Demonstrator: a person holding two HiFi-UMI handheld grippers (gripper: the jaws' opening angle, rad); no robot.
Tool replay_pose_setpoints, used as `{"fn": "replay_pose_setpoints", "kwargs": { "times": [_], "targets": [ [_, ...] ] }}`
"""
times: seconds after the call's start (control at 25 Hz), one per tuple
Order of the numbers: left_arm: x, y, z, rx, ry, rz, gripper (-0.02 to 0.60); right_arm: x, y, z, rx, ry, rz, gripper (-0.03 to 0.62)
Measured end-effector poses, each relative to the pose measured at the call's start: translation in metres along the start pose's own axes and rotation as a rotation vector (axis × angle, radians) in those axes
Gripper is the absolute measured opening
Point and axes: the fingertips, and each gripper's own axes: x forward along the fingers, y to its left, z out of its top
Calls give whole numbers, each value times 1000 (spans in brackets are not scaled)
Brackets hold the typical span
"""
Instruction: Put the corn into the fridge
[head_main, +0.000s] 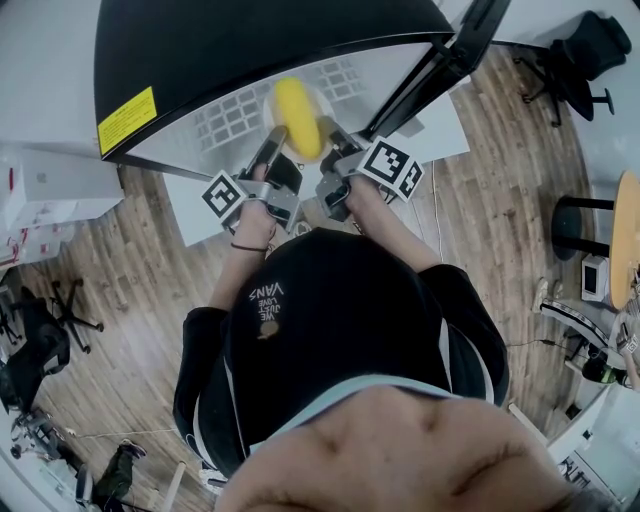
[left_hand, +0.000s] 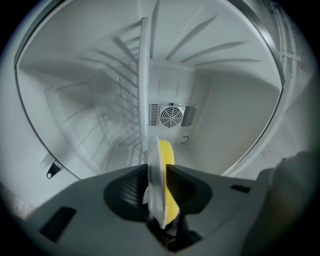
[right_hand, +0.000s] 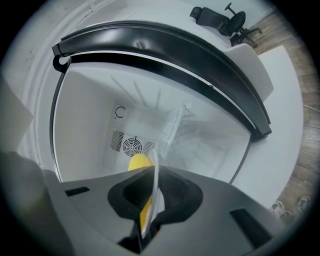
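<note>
**Head view:** The corn (head_main: 297, 117) lies between the left hand-held gripper (head_main: 270, 140) and the right hand-held gripper (head_main: 335, 135), at the mouth of the open fridge (head_main: 390, 75). The fridge's black door (head_main: 250, 50) bears a yellow label (head_main: 127, 120). The person's head and torso block the lower frame. A chair (head_main: 580, 55) stands well apart.

**Gripper views only:** A white plate (left_hand: 154, 185), seen edge-on, is clamped in both pairs of jaws and carries the corn. Deep inside the fridge are a fan grille (left_hand: 171, 116) and a wire rack (left_hand: 115, 125).
</note>
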Motion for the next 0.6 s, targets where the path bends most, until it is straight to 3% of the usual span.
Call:
{"fn": "replay_pose_setpoints", "kwargs": {
  "times": [0.16, 0.6],
  "targets": [
    [-6, 0, -1, 28, -4, 8, 92, 4, 0, 0, 5, 5, 0, 28],
    [-25, -8, -18, -6, 20, -27, 92, 10, 1, 4, 10, -20, -9, 28]
  ]
}}
